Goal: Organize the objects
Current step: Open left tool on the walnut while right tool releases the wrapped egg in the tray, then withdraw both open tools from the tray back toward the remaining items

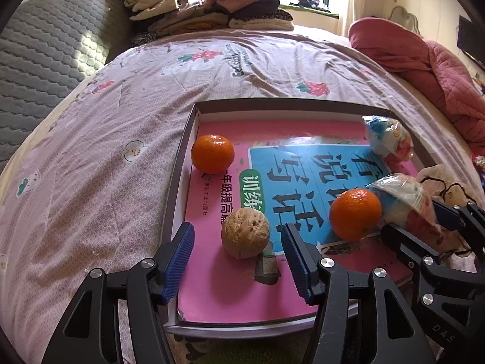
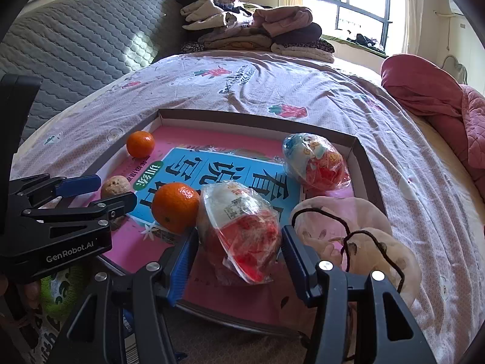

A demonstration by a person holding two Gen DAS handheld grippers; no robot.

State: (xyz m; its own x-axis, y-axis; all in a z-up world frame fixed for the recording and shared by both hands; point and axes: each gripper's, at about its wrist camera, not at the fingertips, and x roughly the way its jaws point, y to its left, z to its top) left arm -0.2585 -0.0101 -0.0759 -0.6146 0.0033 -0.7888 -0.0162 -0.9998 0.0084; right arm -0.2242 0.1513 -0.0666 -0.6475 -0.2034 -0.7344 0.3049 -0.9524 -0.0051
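A shallow cardboard tray [image 1: 182, 148] lies on the bed with a pink and blue book [image 1: 218, 291] inside. On the book lie a walnut [image 1: 245, 232], two oranges [image 1: 212, 153] [image 1: 355, 214] and two wrapped toy eggs [image 1: 388, 139] [image 2: 239, 233]. My left gripper [image 1: 238, 261] is open, its blue pads either side of the walnut, not touching. My right gripper [image 2: 238, 261] is open around the nearer toy egg. The far orange [image 2: 140, 144], near orange [image 2: 175, 206], walnut [image 2: 115, 184] and far egg [image 2: 315, 160] also show in the right wrist view.
A beige plush item with a dark cord [image 2: 357, 236] lies over the tray's right corner. Folded clothes [image 1: 209, 9] are stacked at the far end of the bed. A red quilt [image 1: 424, 66] lies at the right. A grey padded headboard [image 1: 45, 54] stands at the left.
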